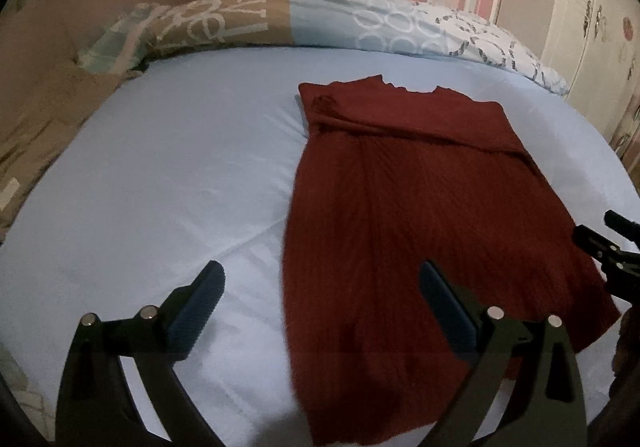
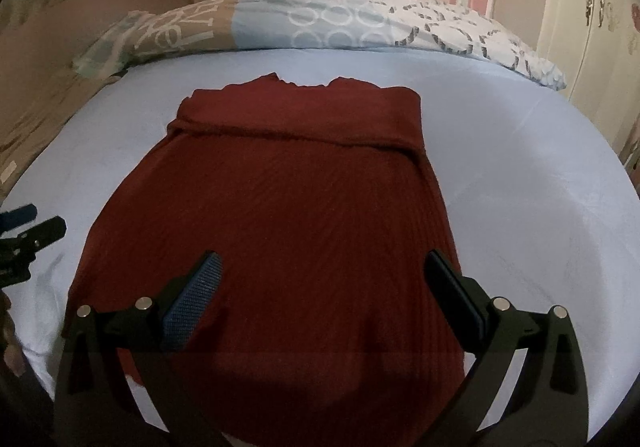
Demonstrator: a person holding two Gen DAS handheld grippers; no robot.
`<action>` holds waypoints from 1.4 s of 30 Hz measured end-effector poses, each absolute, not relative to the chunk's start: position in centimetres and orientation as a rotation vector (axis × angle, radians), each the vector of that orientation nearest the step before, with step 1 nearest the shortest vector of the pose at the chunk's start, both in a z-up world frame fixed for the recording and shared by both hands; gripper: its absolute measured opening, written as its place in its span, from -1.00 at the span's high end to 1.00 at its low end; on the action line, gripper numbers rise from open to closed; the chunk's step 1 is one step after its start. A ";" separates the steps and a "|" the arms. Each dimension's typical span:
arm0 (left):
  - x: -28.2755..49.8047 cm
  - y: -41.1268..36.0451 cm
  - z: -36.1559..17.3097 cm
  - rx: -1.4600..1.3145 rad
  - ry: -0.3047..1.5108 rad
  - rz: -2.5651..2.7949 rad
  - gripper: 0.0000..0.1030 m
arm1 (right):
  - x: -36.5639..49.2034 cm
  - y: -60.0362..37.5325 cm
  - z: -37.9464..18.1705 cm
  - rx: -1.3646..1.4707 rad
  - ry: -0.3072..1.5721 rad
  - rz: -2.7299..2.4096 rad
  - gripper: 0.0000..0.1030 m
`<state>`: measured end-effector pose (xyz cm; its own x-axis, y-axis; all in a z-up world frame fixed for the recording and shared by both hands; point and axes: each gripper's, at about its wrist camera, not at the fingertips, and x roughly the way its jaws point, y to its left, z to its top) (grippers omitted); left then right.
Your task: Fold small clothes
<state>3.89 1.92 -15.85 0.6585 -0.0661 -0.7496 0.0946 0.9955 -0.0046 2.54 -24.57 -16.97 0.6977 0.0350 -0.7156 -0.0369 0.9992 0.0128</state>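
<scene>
Bare sheet (image 1: 160, 175) around the red garment (image 2: 280, 215); pillow (image 2: 320, 23) behind.

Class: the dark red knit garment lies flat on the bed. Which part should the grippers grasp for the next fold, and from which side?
A judgement: the garment's near hem corners, from the near side. Its far end is already folded over; the hem lies free beneath both open grippers, left and right.

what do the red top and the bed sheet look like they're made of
Red top: looks like a ribbed knit, matte, going by the fine parallel lines running along it. Bed sheet: seems a smooth woven cloth, pale blue, slight sheen, few creases; fibre can't be told.
</scene>
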 end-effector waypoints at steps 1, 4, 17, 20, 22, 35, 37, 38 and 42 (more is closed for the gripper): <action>3.5 2.0 -15.9 0.038 0.842 -0.087 -0.91 | 2.2 -24.5 -17.0 -0.007 0.796 0.041 -0.94; 2.6 2.4 -16.2 0.023 0.841 -0.080 -0.91 | 1.1 -24.8 -17.4 -0.004 0.807 0.037 -0.94; -0.9 3.9 -21.1 -0.050 0.931 -0.126 -0.93 | -5.4 -26.7 -19.7 -0.022 0.799 -0.053 -0.94; -0.9 4.0 -21.5 -0.069 0.944 -0.150 -0.93 | -5.5 -26.9 -19.8 -0.037 0.799 -0.063 -0.94; -0.9 3.9 -21.9 -0.085 0.957 -0.163 -0.93 | -5.4 -27.1 -19.8 -0.031 0.801 -0.061 -0.94; -0.7 1.7 -22.5 -0.035 0.987 -0.261 -0.14 | -5.1 -27.0 -20.1 -0.049 0.814 -0.071 -0.94; -0.8 1.4 -22.4 -0.015 0.980 -0.283 0.43 | -5.3 -26.9 -20.0 -0.053 0.812 -0.071 -0.94; -0.8 1.4 -22.3 -0.016 0.982 -0.292 0.44 | -5.4 -27.1 -20.0 -0.050 0.813 -0.069 -0.94; -1.0 1.5 -21.4 0.018 0.948 -0.278 0.57 | -6.0 -28.4 -20.2 -0.034 0.826 -0.087 -0.94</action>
